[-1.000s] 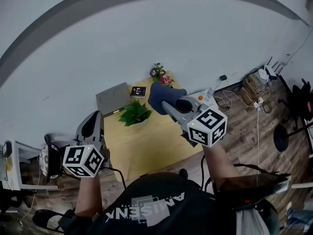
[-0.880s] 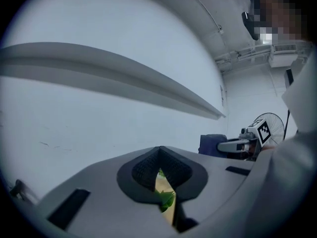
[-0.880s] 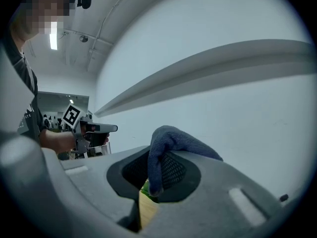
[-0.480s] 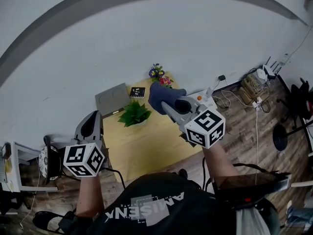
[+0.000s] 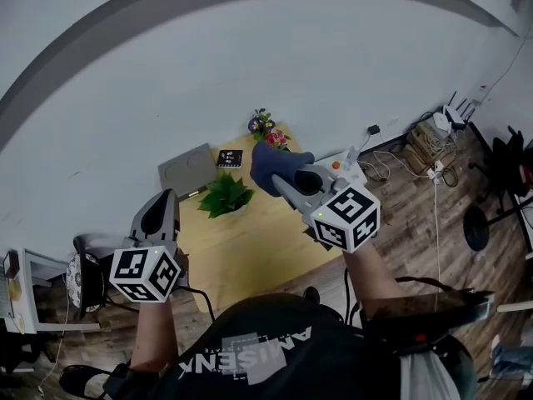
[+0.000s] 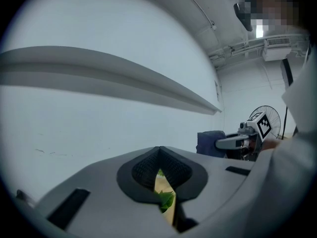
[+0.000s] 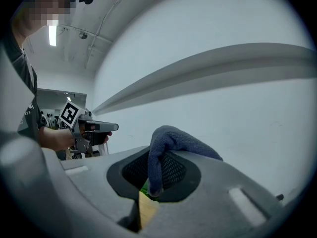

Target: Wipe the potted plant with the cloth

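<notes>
Pale yellow wood tops the small bench [image 5: 250,240], which in the head view lies well below both grippers. The potted plant [image 5: 223,197] stands on its far half, left of centre, with a grey flat case [image 5: 185,170] and a bunch of flowers [image 5: 265,127] beyond it at the far edge. The right gripper [image 5: 281,183] is held above the bench's far right part with the dark blue cloth [image 5: 271,165] bunched at its tip, to the right of the plant and apart from it. The left gripper [image 5: 158,202] hangs off the bench's left side. In the left gripper view its jaws are pressed together on nothing, and a few green leaves show far below through the notch between them. In the right gripper view the jaws are clamped on a fold of the cloth, which humps up out of them and falls to the right. I judge the wiping not yet begun: the cloth is in hand, poised near the plant. The next move calls for lowering the right gripper to the leaves and laying the cloth on them lightly enough not to tip the pot.
</notes>
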`<state>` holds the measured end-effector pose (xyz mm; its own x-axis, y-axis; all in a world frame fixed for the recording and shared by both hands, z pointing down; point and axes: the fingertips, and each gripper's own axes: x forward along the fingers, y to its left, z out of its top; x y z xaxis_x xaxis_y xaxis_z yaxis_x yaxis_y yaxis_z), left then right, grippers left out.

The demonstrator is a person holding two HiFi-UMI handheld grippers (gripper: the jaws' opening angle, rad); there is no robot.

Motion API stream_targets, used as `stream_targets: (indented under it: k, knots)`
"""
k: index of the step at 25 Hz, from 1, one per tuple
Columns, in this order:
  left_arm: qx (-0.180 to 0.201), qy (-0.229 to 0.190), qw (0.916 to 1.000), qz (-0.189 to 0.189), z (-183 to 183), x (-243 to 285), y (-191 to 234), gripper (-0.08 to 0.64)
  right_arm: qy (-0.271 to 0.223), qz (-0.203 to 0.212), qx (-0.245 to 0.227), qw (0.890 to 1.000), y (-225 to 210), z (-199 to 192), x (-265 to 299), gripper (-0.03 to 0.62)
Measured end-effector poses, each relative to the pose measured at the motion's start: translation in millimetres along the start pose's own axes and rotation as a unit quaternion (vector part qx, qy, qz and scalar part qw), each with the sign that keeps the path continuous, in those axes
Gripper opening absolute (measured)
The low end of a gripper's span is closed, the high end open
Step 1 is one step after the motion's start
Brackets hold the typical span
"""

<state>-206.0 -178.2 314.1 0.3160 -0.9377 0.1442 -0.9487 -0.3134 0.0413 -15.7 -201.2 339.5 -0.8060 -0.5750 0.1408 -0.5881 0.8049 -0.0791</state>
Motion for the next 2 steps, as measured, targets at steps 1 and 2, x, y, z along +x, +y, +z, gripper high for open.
stream_targets:
  k: [1,2]
  knots:
    - [0.001,0.0,1.0,-0.001,-0.7,0.6,-2.0,0.002,0.0,-0.001,0.0,1.0,-0.8,-0.7,-1.1,0.028]
    - [0.002,0.001,1.0,-0.003,-1.4,1.3,-4.2,0.002,0.001,-0.003,0.0,1.0,-1.6,-1.4,-2.2,0.028]
